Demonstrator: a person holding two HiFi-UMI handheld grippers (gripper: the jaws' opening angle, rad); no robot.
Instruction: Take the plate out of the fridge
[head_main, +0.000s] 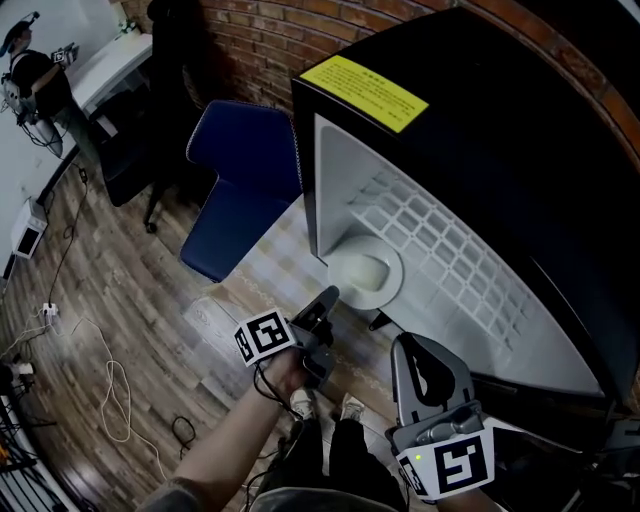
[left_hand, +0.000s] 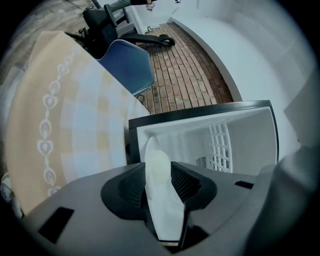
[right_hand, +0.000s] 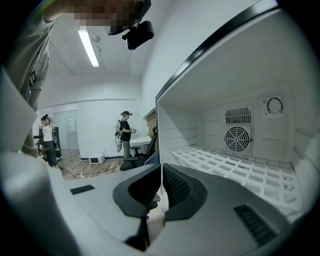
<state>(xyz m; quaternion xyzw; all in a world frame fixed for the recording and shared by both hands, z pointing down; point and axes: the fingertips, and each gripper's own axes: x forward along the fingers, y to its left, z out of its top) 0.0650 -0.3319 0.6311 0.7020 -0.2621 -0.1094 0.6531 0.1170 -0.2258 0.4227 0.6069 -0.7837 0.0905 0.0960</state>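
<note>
Head view: left gripper is clamped on the rim of the round white plate, which sits at the front edge of the open black fridge. Right gripper is closed and empty. Withdrawal is judged to be in hand. The next move calls for a level outward pull.

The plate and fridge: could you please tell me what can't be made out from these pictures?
- The plate: on the shelf or lifted clear, unclear; head view looks steeply down, left gripper view shows it edge-on in the left tool.
- Print on the yellow label on the fridge: too small, head view.
</note>
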